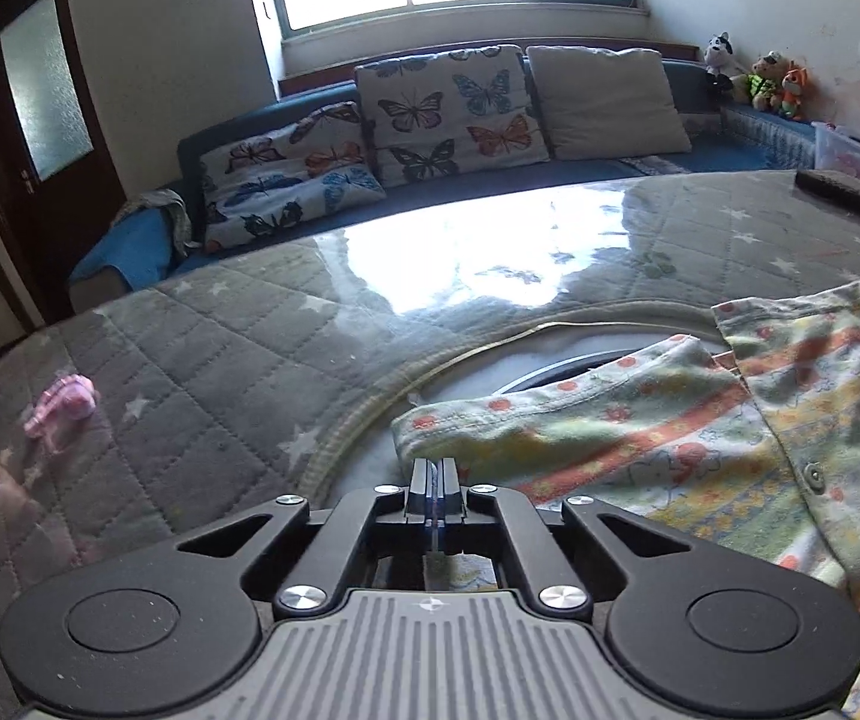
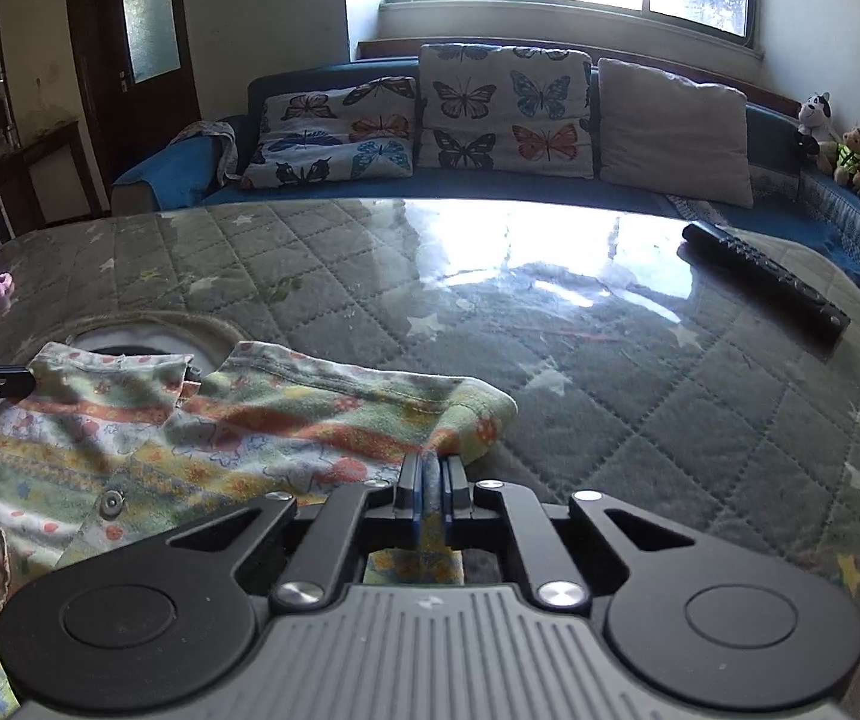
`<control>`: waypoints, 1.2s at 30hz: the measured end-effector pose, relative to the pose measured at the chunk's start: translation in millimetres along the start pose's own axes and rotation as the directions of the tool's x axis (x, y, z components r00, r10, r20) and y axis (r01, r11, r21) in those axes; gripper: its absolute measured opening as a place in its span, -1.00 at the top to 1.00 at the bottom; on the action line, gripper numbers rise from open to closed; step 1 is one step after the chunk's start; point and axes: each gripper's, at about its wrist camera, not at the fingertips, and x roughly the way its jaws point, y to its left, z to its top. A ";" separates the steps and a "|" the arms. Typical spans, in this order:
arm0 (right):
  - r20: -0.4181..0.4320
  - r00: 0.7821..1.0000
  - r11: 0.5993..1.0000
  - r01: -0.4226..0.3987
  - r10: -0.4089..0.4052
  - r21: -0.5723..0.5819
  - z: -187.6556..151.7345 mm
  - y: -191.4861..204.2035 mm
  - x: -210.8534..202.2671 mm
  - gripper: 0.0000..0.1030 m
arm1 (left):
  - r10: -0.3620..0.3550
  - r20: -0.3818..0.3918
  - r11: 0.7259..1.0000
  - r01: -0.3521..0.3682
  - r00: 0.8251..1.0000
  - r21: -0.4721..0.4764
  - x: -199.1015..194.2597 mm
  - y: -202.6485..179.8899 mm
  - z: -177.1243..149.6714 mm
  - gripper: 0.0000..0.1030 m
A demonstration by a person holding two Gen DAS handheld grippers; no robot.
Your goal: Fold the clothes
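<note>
Glass-topped table over a quilted star cloth, sofa behind.
Left gripper and right gripper each pinch the patterned shirt.

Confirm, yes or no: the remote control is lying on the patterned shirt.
No, the remote control lies apart on the quilted table cover, far right of the patterned shirt.

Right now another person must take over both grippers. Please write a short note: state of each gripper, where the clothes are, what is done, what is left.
Left gripper: shut on the edge of the left sleeve of the patterned shirt.
Right gripper: shut on the edge of the right sleeve.
Shirt: lies spread on the glass-topped table, snap front facing up, collar toward the sofa.
Done: both sleeves gripped.
Left: no fold shows yet; probably bring the sleeves inward, then fold the body.
Keep clear of the remote control and the pink toy.
</note>
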 end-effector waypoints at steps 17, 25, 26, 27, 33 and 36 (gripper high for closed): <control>-0.016 0.989 0.971 -0.146 0.145 -0.192 -31.2 57.0 -54.4 -0.03 | -0.088 0.039 0.990 0.083 0.995 0.118 -60.8 -36.4 -22.3 0.54; -0.072 0.975 0.921 -0.220 0.208 -0.322 -79.0 97.8 -93.1 -0.05 | -0.209 0.050 0.952 0.191 0.977 0.238 -104.0 -77.3 -62.1 0.53; -0.075 0.976 0.916 -0.219 0.205 -0.336 -84.2 100.4 -98.2 -0.06 | -0.225 0.051 0.948 0.207 0.973 0.243 -107.7 -80.2 -66.2 0.53; -0.075 0.976 0.914 -0.217 0.203 -0.343 -88.8 101.4 -103.3 -0.06 | -0.240 0.046 0.943 0.222 0.970 0.250 -110.4 -82.8 -70.0 0.53; -0.068 0.976 0.911 -0.220 0.209 -0.350 -106.1 103.2 -133.7 -0.06 | -0.301 0.058 0.917 0.272 0.952 0.292 -126.4 -98.1 -92.6 0.54; -0.053 0.969 0.911 -0.245 0.241 -0.332 -110.1 104.6 -153.8 -0.05 | -0.320 0.066 0.918 0.292 0.945 0.269 -133.1 -94.9 -95.5 0.54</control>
